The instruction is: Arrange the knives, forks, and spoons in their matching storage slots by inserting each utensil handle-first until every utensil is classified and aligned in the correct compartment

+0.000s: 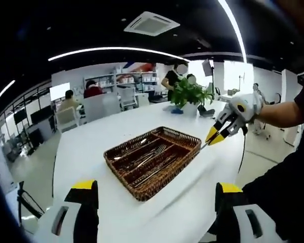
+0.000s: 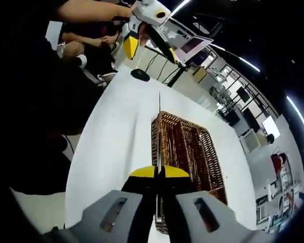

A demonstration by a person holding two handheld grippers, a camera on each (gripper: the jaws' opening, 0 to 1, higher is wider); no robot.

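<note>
Left gripper view looks across a white table (image 1: 91, 147) at a brown wicker tray (image 1: 153, 161) split into long compartments; forks and other cutlery (image 1: 144, 158) lie in the slots, though which kind lies in which slot is too small to tell. Beyond the tray a potted plant (image 1: 188, 95) stands at the table's far edge, with people seated and standing behind it. Nearest the camera, the left gripper (image 1: 154, 195) has its jaws spread wide with nothing between them. To the right of the tray, the right gripper (image 1: 214, 136) hangs above the table with its yellow tips pinched together.

Right gripper view shows the right gripper (image 2: 159, 174) clenched on a knife (image 2: 159, 132) that points forward along the tray's (image 2: 190, 149) near edge. Past the tray lies a dark mouse (image 2: 140, 75).
</note>
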